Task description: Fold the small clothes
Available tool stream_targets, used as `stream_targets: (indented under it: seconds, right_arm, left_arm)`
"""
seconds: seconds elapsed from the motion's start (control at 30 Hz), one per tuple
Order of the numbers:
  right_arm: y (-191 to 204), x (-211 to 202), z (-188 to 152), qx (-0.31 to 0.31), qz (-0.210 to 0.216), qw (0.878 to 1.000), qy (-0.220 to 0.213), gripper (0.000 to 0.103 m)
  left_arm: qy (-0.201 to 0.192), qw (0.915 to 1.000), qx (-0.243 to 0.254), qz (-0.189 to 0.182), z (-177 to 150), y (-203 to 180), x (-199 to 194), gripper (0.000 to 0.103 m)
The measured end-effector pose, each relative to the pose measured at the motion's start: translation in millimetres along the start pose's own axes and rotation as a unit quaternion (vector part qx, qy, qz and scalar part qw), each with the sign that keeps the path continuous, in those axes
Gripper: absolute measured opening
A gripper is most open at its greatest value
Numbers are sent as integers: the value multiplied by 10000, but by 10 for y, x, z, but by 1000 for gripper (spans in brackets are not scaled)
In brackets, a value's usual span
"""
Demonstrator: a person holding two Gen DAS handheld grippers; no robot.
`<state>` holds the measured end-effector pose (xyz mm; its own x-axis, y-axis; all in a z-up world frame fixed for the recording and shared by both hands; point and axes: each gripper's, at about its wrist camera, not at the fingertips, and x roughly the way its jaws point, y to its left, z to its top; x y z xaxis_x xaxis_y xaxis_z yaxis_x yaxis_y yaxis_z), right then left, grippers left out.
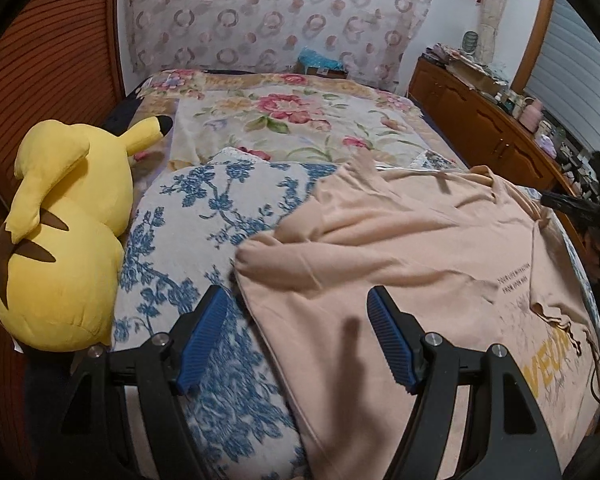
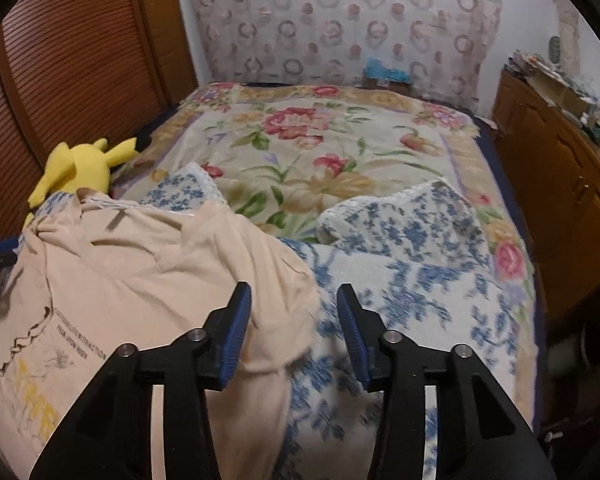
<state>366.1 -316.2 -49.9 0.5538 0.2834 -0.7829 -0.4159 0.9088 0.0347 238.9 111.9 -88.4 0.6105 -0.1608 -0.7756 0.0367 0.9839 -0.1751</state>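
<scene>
A peach T-shirt [image 1: 400, 248] is spread, rumpled, over a blue-floral blanket [image 1: 172, 240] in the lower half of both frames, on the bed [image 1: 300, 120]. If only the loose sleeve edge were pinched, the fabric could bunch or slip and the fold would likely go crooked. The left tongs [image 1: 296, 332] are held wide, released, straddling the shirt's left edge with nothing pressed. The right tongs [image 2: 294, 320] stand partly open over the sleeve at lower centre, unclenched.

I see my left gripper [image 1: 296, 334] hanging open over the peach T-shirt's [image 1: 400, 248] edge, yellow plush toy [image 1: 56, 240] left of the shirt.
</scene>
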Motion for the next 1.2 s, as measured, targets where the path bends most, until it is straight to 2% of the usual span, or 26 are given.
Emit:
stream_targets:
  seconds: [0.27, 0.47, 0.57, 0.67, 0.77, 0.83, 1.0, 1.07, 1.13, 1.17, 1.2]
  right_arm:
    - [-61, -142, -271, 60, -144, 9997, 174, 60]
    - [-81, -38, -381, 143, -36, 9991, 391, 61]
    - [-17, 13, -355, 83, 42, 9992, 398, 61]
    - [61, 63, -318, -88, 67, 9991, 398, 61]
    - [128, 129, -248, -228, 86, 9988, 419, 60]
    - [159, 167, -220, -319, 85, 9985, 429, 56]
    - [206, 240, -165, -435, 25, 9982, 419, 55]
    - [210, 245, -167, -432, 21, 9982, 412, 55]
    - [206, 242, -163, -432, 32, 9982, 409, 51]
    - [209, 240, -159, -417, 73, 9983, 400, 42]
    - [214, 235, -157, -421, 105, 9983, 392, 34]
  left_arm:
    - [12, 10000, -33, 52, 110, 69, 96, 73]
    - [-53, 10000, 8, 25, 164, 83, 120, 71]
    - [-52, 10000, 2, -24, 167, 95, 127, 64]
    - [0, 10000, 17, -8, 163, 97, 156, 61]
    - [62, 10000, 62, 42, 159, 92, 200, 61]
    - [107, 9999, 69, 68, 153, 96, 233, 61]
    - [101, 9998, 119, 89, 134, 92, 245, 61]
    - [73, 9999, 106, 57, 126, 88, 241, 47]
    - [78, 9999, 73, -23, 134, 90, 243, 39]
    - [82, 9999, 81, -59, 144, 82, 247, 26]
    - [89, 9998, 84, -124, 147, 76, 253, 21]
